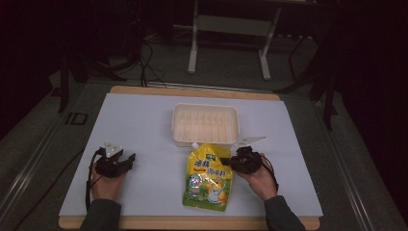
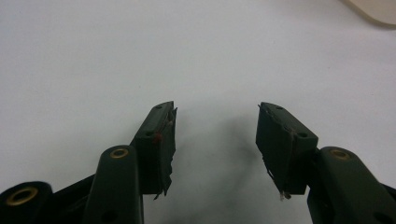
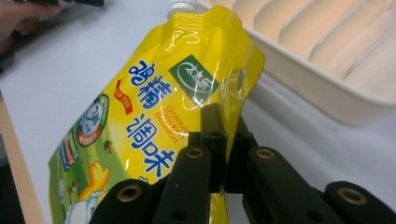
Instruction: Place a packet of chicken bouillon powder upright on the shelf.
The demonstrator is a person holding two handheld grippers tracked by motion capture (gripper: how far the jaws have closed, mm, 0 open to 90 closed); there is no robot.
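Pinching pouch [image 1: 208, 178] edge — right gripper [image 1: 239, 161], just below tray [image 1: 205, 140]; left gripper [image 1: 126, 160] wide apart, well left of pouch.

Ribbed cream tray [image 1: 205, 140] on white table cover [image 1: 139, 120] (wooden table edge [image 1: 192, 91] behind it).

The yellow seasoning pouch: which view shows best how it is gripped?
The right gripper view: the right tongs pinch the yellow seasoning pouch at its edge, close up. The high view shows the whole pouch, small, in front of the white tray.
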